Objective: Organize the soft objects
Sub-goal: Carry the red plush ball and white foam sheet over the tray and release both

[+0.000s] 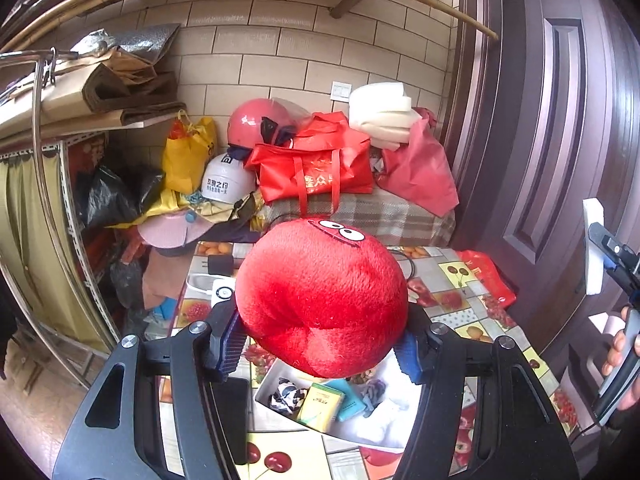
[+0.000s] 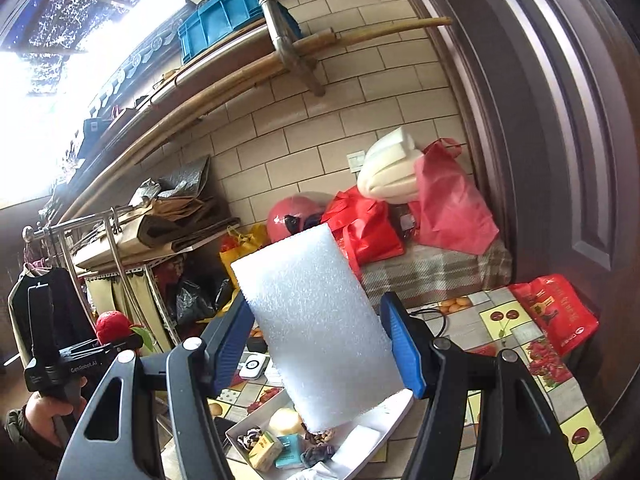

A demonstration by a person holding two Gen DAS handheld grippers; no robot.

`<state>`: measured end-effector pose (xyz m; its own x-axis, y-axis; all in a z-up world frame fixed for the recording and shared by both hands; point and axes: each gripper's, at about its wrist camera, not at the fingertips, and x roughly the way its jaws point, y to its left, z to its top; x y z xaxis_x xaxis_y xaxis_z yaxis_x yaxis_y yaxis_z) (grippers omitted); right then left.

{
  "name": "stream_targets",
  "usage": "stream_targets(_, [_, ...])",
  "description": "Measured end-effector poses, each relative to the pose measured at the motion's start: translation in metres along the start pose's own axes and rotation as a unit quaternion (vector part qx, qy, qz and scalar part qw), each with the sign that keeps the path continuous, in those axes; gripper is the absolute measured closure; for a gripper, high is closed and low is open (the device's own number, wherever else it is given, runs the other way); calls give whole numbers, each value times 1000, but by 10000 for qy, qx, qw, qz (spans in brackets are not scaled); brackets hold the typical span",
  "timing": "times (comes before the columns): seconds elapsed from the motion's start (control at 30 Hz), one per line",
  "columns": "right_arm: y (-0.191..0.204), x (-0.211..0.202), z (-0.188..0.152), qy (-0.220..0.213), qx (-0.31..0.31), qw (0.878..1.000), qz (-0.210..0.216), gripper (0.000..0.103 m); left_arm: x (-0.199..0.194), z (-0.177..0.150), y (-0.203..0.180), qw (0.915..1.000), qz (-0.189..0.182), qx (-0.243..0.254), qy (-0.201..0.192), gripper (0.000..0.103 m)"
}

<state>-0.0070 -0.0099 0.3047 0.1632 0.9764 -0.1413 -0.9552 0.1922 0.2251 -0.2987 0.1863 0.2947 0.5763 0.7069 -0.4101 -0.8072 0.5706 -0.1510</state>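
1. Left tool [image 1: 320,350]: clamped on a red plush toy [image 1: 322,296], the blue pads pressing into its lower flanks. The toy is held in the air above the table [image 1: 460,276], with its stitched face turned away from the camera towards the far edge.

2. Right tool [image 2: 320,348]: clamped on a white foam block [image 2: 316,332]. The block's long axis runs forward along the fingers and tilts slightly left; its near end overhangs the tray.

3. Governing relation: the white tray [image 1: 266,386] lies directly below both loads, at the near part of the table. It already carries small items, including a green box [image 1: 321,407], a teal box [image 1: 352,398] and a patterned cloth bundle [image 1: 285,397]. In the right wrist view, bare tray floor shows mainly at its right side [image 2: 394,412].

4. Judgement: the left tool appears the better placed to lower first, as the plush toy hangs straight over the tray. The foam block, being long, would probably need to be laid flat or placed beside the tray.

5. Clearance: the right tool is seen well apart at the right edge of the left wrist view. The door [image 1: 560,120] stands close along the table's right edge; a red bag [image 2: 556,312] occupies the far right corner.
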Motion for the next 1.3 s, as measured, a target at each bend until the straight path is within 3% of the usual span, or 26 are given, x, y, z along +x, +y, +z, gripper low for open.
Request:
stream_targets(0.97, [-13, 91, -51, 1188, 312, 9924, 17, 38, 108, -22, 10, 9951, -220, -128, 960, 41])
stream_targets(1.3, [-25, 132, -73, 1562, 353, 9870, -136, 38, 161, -28, -16, 9899, -583, 106, 1290, 41])
